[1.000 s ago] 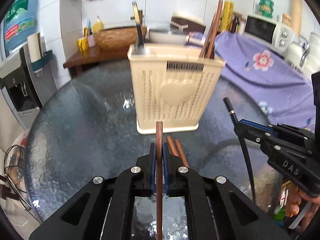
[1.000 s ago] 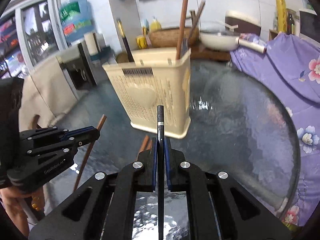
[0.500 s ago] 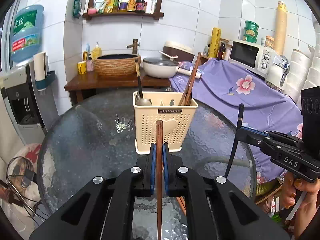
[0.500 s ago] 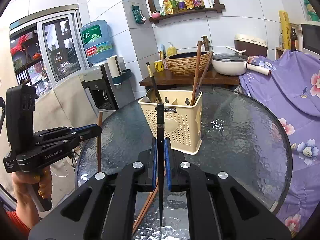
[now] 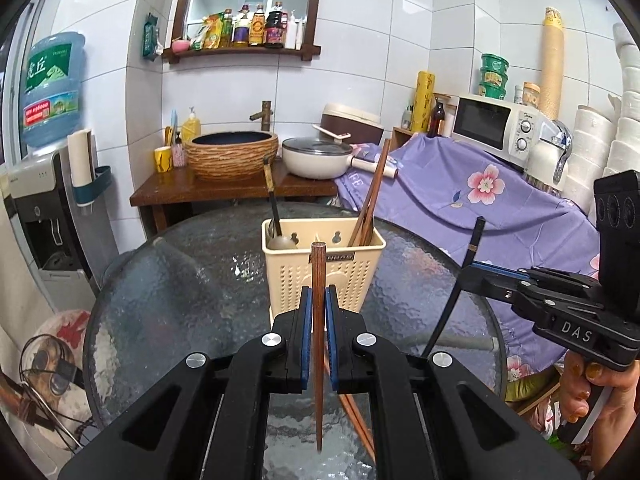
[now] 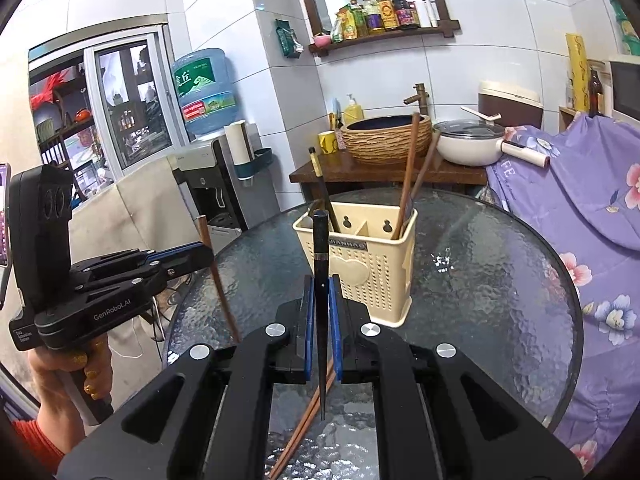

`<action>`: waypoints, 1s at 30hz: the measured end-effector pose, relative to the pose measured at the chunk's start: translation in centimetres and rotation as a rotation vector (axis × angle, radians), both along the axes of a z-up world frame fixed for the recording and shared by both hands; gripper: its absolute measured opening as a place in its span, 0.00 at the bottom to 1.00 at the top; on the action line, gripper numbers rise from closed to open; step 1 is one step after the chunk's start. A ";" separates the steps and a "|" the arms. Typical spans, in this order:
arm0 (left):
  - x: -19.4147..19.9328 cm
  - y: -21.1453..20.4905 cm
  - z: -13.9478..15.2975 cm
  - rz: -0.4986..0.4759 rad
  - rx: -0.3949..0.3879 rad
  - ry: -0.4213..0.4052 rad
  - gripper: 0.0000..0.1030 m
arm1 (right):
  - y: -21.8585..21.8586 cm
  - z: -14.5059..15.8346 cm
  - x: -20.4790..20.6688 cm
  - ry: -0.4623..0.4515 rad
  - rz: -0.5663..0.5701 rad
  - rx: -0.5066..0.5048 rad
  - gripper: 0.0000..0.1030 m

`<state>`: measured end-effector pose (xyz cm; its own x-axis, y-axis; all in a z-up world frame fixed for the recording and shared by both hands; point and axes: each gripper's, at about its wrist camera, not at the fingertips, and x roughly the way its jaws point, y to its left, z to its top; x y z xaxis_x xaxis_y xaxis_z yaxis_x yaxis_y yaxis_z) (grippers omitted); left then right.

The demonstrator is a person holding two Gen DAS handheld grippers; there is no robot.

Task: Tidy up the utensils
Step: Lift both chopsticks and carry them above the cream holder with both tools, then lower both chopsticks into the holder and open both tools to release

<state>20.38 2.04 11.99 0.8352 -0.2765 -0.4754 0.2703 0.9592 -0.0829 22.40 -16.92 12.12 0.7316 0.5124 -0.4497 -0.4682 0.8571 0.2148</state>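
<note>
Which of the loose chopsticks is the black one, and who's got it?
The black chopstick is clamped upright in the right gripper. The left gripper holds a brown chopstick, and two more brown ones lie on the glass table.

Round table [image 5: 168, 280] of dark, pebbled glass with a thin dark rim. Bore a cream perforated utensil caddy [image 5: 324, 276] upright near its middle — heart moulded on the near wall, handles leaning out of the top. Also carried two brown chopsticks [image 6: 308, 420] lying loose and side by side on the glass nearer the cameras — apart from the caddy, ends hidden below.
</note>
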 end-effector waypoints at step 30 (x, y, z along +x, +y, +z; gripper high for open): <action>12.4 -2.0 12.6 0.114 0.001 -0.121 0.06 | 0.8 12.4 11.6 -0.135 -0.149 0.032 0.08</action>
<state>32.81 0.09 24.63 0.9123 -0.1756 -0.3700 0.1671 0.9844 -0.0551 34.00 -16.16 24.55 0.8526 0.4066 -0.3283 -0.3634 0.9128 0.1866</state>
